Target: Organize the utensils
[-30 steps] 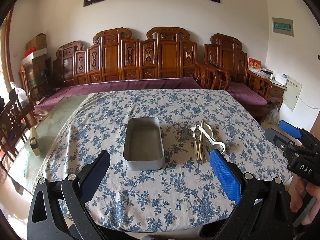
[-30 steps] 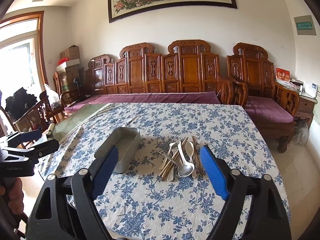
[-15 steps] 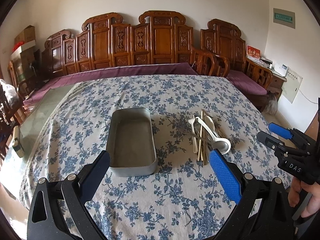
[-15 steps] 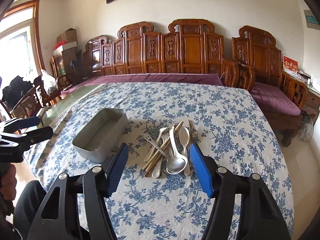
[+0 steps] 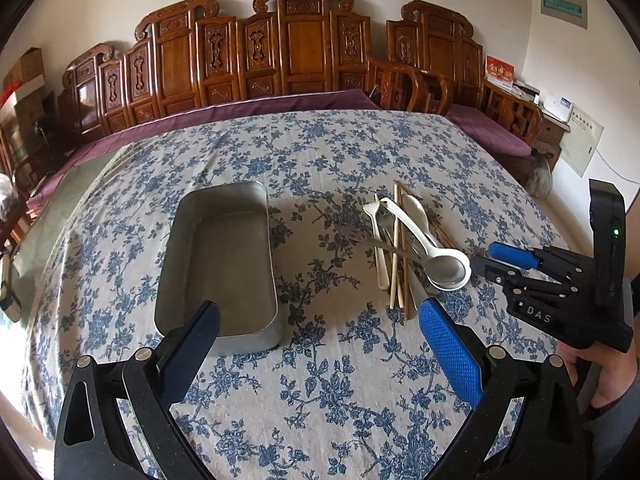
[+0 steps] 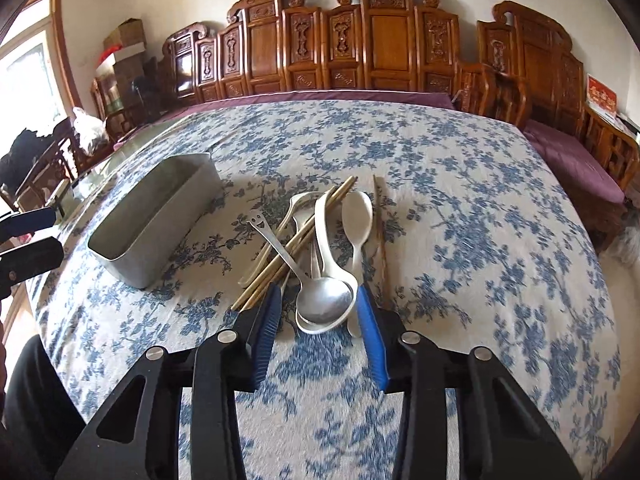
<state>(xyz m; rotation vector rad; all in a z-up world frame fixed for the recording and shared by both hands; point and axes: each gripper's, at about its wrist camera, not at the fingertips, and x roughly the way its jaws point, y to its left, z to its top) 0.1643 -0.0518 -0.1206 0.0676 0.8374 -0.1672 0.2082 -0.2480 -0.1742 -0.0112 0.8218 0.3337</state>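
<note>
A pile of utensils point(image 5: 408, 240) lies on the flowered tablecloth point(image 5: 320, 400): a metal spoon point(image 6: 326, 300) resting in a white spoon, more white spoons, chopsticks point(image 6: 280, 256) and a metal fork point(image 6: 272, 240). Left of the pile stands an empty metal tin point(image 5: 216, 264) point(image 6: 156, 228). My right gripper point(image 6: 318, 320) is low over the near end of the pile. Its jaws are closing, with the stacked spoon bowls between them and a gap still showing on the left side. My left gripper point(image 5: 320, 344) hangs wide open near the tin's front end, holding nothing.
A carved wooden bench point(image 5: 280, 52) with purple cushions runs behind the table. Bare glass tabletop point(image 5: 52, 208) shows at the left beyond the cloth. A person's hand point(image 5: 612, 376) grips the right tool. Wooden chairs point(image 6: 48, 168) stand off the table's left side.
Both grippers have come down and forward toward the table. The right gripper's jaws have narrowed from wide apart and now flank the spoon bowls. The left jaws stay wide.
</note>
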